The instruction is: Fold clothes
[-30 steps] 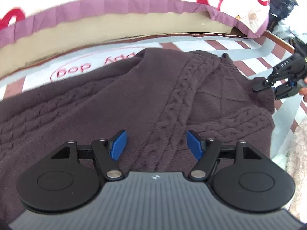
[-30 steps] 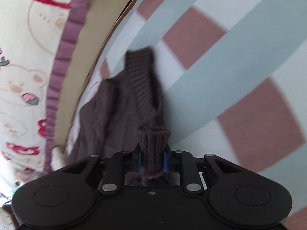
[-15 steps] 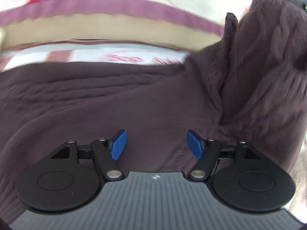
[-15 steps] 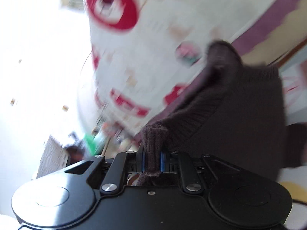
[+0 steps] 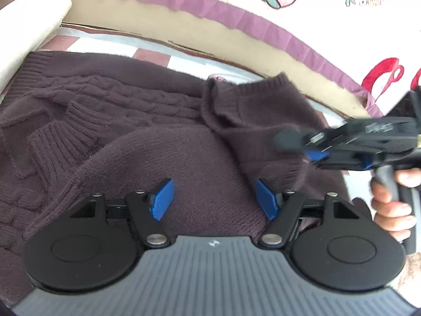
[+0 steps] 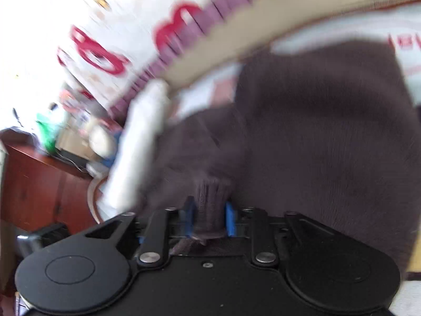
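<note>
A dark purple-brown cable-knit sweater (image 5: 131,110) lies spread on the striped sheet (image 5: 152,55). One sleeve (image 5: 263,121) is folded across its body. My left gripper (image 5: 213,197) hovers over the smooth knit, open, with nothing between its blue pads. My right gripper (image 5: 300,148) comes in from the right over the folded sleeve, held by a hand (image 5: 389,205). In the blurred right wrist view the ribbed cuff (image 6: 211,197) stands between the right gripper's (image 6: 209,218) pads. Its jaws are opening and the pads have eased off the cuff.
A bed cover with a purple ruffle (image 5: 236,15) and red cartoon prints runs along the far side. A white cushion (image 5: 26,26) lies at the sweater's left end. A red-brown wooden cabinet (image 6: 39,184) with clutter on it stands beyond the bed.
My right gripper swung the sleeve up and over onto the sweater's body, and its pads have widened around the cuff. The left gripper slid sideways along the sweater and rolled, still open.
</note>
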`<action>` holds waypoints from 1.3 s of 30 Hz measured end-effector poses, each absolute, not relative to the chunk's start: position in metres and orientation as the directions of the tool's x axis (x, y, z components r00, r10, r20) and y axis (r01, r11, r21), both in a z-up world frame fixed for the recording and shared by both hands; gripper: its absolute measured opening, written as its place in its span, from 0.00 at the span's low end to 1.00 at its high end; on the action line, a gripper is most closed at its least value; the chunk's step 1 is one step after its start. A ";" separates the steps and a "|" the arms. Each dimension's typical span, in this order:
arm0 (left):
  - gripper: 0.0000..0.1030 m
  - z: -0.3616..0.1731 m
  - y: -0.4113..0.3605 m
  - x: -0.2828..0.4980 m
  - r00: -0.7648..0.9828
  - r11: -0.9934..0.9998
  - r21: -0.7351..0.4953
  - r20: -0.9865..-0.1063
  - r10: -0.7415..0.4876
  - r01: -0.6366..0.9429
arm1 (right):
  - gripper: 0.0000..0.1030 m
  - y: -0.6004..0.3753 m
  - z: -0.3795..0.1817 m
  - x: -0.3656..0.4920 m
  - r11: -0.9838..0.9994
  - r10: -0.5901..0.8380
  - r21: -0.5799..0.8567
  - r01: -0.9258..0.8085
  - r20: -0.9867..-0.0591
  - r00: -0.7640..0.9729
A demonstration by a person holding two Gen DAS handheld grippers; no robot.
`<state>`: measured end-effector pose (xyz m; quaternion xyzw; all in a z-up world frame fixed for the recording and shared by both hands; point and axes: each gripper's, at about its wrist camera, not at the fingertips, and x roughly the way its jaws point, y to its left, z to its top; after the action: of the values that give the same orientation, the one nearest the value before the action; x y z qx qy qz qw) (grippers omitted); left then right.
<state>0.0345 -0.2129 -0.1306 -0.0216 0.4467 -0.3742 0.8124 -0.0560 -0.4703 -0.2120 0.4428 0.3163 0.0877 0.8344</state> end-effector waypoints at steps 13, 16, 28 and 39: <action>0.74 -0.126 -0.218 0.038 0.199 0.644 -0.564 -0.652 -0.731 0.517 | 0.40 -0.531 -0.186 -0.103 0.861 -0.074 0.356 0.363 -0.619 0.782; 0.47 -0.140 -0.230 0.033 0.228 0.700 -0.485 -0.712 -0.664 0.525 | 0.40 -0.534 -0.204 -0.083 0.882 -0.043 0.343 0.324 -0.626 0.779; 0.21 -0.127 -0.224 0.008 0.343 0.777 -0.263 -0.784 -0.517 0.572 | 0.57 -0.524 -0.230 -0.058 0.881 0.188 0.454 0.130 -0.590 0.785; 0.67 -0.122 -0.270 0.023 0.328 0.655 -0.273 -0.693 -0.642 0.705 | 0.57 -0.587 -0.225 -0.086 0.716 0.029 0.591 0.372 -0.557 0.830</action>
<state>0.0225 -0.2698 -0.1219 0.0389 0.4061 -0.4138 0.8139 -0.0857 -0.5867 -0.2249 0.3640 0.2752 -0.0969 0.8845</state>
